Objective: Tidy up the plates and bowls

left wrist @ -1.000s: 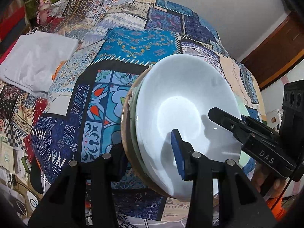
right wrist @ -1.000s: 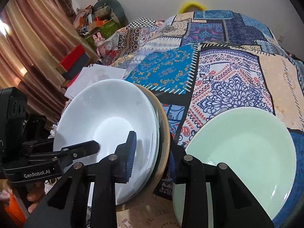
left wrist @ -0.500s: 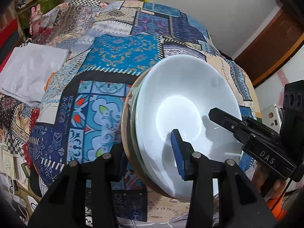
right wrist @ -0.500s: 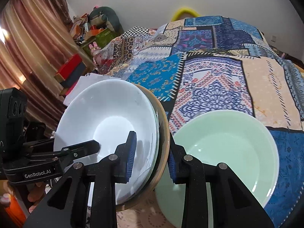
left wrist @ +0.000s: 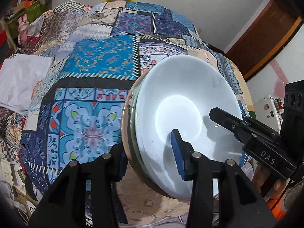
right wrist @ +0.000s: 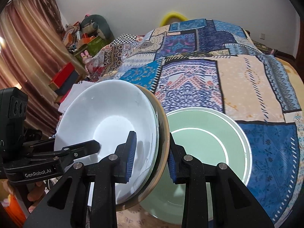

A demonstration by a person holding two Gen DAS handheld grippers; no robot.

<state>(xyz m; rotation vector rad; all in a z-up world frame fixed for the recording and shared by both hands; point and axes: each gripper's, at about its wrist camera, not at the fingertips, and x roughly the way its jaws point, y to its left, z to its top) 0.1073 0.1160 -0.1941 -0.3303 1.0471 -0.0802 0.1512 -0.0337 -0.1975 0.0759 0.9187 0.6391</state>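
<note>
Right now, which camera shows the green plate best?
The right wrist view. There the green plate lies on the quilt beside the held stack, most of it visible. In the left wrist view the stack hides it; I cannot make it out.

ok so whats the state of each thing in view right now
stack of plates: lifted, tilted, white plate on top, gripped on opposite rims
left gripper: shut on the stack
right gripper: shut on the stack
green plate: flat on the bedspread, empty
white cloth: folded on the bedspread
</note>
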